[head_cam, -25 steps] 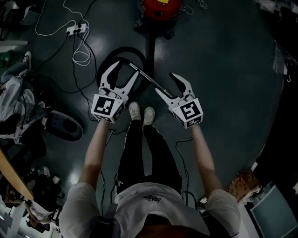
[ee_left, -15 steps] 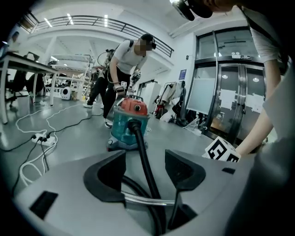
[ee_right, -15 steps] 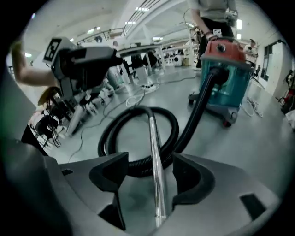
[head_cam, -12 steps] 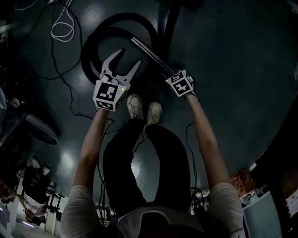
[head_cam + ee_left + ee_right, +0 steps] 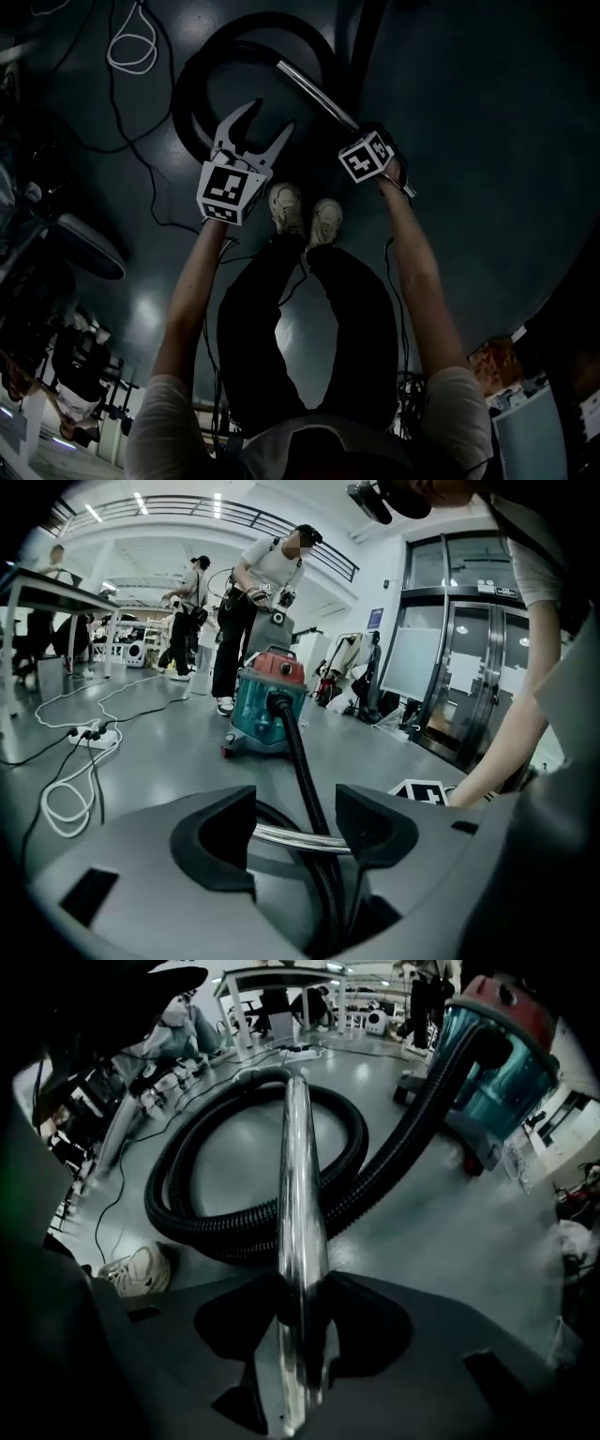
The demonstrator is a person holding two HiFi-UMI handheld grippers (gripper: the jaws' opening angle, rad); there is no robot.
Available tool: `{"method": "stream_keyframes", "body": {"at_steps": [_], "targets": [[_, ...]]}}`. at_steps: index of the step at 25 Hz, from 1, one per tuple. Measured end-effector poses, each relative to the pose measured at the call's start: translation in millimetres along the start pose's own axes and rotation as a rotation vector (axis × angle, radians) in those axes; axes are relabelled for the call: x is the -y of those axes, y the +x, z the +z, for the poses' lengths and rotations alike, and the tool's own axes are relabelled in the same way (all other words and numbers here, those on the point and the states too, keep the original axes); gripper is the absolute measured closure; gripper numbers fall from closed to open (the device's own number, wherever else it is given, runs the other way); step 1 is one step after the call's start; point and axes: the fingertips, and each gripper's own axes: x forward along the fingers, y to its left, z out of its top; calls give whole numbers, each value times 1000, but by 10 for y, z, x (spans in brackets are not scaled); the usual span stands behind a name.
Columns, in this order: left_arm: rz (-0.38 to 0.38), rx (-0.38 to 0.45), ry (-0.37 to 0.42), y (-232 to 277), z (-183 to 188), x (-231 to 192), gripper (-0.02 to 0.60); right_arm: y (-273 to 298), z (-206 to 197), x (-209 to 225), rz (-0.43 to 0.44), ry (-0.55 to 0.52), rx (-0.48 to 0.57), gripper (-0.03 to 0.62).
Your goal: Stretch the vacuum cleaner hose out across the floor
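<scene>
White cable lies coiled at upper left of the head view. The black vacuum hose sits looped on the floor at upper centre, not stretched out. Left claw hangs open over the loop's lower edge, touching nothing. The person's shoes stand just below. The metal tube runs diagonally from the loop to the right. Right claw points down; its jaws have just been closing and now clamp the tube's near end.
</scene>
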Motion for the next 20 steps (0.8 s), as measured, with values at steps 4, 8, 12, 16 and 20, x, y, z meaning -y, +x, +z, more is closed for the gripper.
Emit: {"method": "stream_keyframes", "body": {"at_steps": [4, 8, 12, 16, 20], "targets": [[-16, 18, 27, -436, 748, 186, 333, -1033, 344, 114, -80, -87, 62, 408], [-9, 74, 89, -1037, 1788, 334, 333, -2248, 786, 391, -234, -260, 33, 410], [19, 131, 152, -1907, 2933, 649, 333, -3793, 950, 474, -385, -465, 7, 410], [42, 230, 246, -2746, 4047, 882, 333, -5377, 1311, 594, -565, -681, 58, 410], [26, 313, 398, -3553, 4815, 1128, 334, -6769, 1799, 465, -751, -917, 106, 410]]}}
